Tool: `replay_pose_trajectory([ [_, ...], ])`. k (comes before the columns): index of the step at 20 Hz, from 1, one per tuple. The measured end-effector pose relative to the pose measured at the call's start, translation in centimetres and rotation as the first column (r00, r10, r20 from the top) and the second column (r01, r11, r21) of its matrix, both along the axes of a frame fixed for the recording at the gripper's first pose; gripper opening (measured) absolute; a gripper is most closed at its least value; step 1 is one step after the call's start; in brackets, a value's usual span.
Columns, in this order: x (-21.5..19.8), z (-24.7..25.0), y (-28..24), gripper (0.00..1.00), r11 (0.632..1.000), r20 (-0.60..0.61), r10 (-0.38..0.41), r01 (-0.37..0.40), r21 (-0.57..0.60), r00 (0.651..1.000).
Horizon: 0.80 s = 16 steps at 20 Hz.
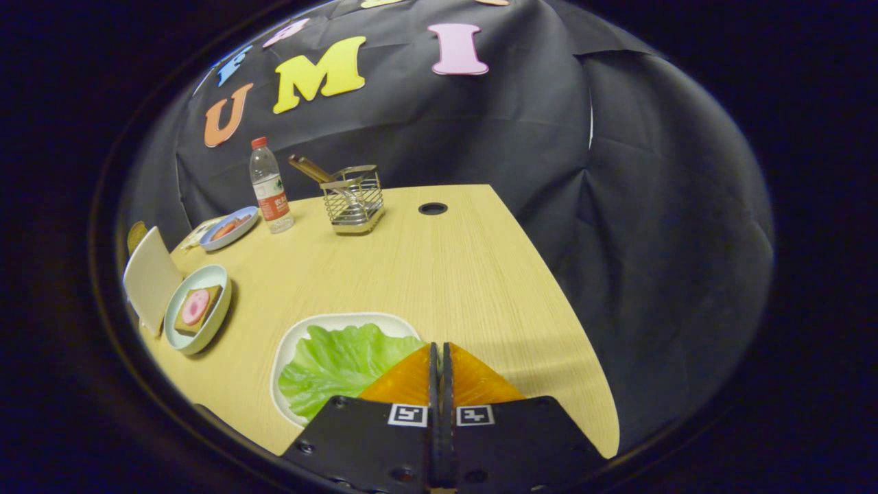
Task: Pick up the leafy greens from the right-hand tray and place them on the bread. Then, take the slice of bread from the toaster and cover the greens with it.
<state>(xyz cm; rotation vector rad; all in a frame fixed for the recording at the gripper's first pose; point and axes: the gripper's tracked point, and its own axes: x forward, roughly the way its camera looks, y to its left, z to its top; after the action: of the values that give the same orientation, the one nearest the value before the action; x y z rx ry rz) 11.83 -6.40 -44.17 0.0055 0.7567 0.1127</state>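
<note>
1. Jaws point(439, 357) together, gripping nothing, hovering over the tray's near edge.
2. Leafy greens point(336, 367) lie in white tray point(302, 333) on bench point(439, 274), just left of the fingers.
3. Bread point(197, 309) in bowl point(180, 336), farther left.

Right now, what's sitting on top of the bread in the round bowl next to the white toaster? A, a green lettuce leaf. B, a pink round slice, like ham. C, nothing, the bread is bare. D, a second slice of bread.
B: the bread in the round bowl carries a pink round slice, while the lettuce lies in the white tray just ahead of the gripper, whose fingers are closed together on nothing.
</note>
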Motion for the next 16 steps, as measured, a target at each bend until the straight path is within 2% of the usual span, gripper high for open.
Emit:
replay_pose_trajectory([
  [4,-0.7,1.9,0.8,0.00,0.999,-0.001,-0.007,0.007,0.051,1.000],
  [8,-1.0,6.5,1.9,0.00,0.994,0.043,-0.021,0.017,0.107,0.999],
  [13,-1.1,11.7,4.0,0.00,0.994,0.101,-0.020,0.009,0.109,0.995],
  [16,-1.3,13.6,5.5,0.00,0.997,0.123,-0.005,-0.004,0.071,0.992],
])
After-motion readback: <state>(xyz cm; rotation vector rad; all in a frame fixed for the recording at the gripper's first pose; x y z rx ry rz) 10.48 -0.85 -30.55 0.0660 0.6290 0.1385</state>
